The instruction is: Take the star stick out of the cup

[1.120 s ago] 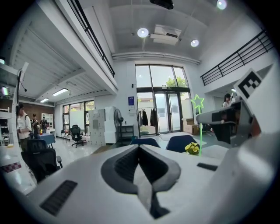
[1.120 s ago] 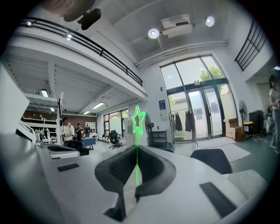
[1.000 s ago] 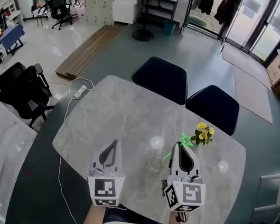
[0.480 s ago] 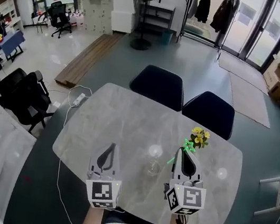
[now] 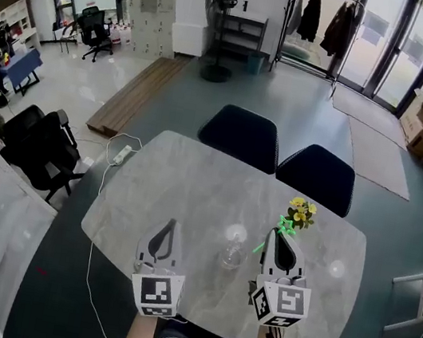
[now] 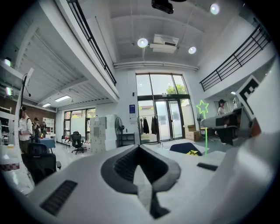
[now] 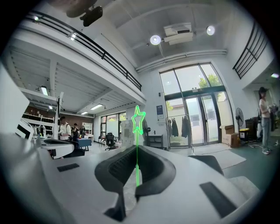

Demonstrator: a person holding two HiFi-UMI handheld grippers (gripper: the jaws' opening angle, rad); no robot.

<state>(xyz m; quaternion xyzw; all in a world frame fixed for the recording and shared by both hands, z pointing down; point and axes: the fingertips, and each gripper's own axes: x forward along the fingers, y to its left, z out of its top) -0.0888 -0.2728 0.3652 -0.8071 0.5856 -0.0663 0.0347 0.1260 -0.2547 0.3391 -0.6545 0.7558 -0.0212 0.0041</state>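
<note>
The green star stick [image 5: 285, 227] stands upright in my right gripper [image 5: 279, 235], which is shut on its thin stem. In the right gripper view the stem runs up between the jaws of the right gripper [image 7: 136, 151] to the star stick's outlined star [image 7: 138, 119]. The clear glass cup [image 5: 230, 256] stands on the marble table [image 5: 184, 184] between the two grippers. The stem's lower end shows just right of the cup. My left gripper [image 5: 170, 224] hovers left of the cup, shut with nothing in it. From the left gripper [image 6: 139, 147] the star stick [image 6: 202, 107] shows at the right.
A small bunch of yellow flowers [image 5: 301, 210] lies on the table beyond the right gripper. Two dark chairs [image 5: 239, 134] [image 5: 316, 175] stand at the far edge. A cable with a power strip [image 5: 120, 156] hangs off the left edge, near an office chair [image 5: 37, 148].
My right gripper has carried the star stick a little to the right, away from the cup. The left gripper and the cup have stayed in place.
</note>
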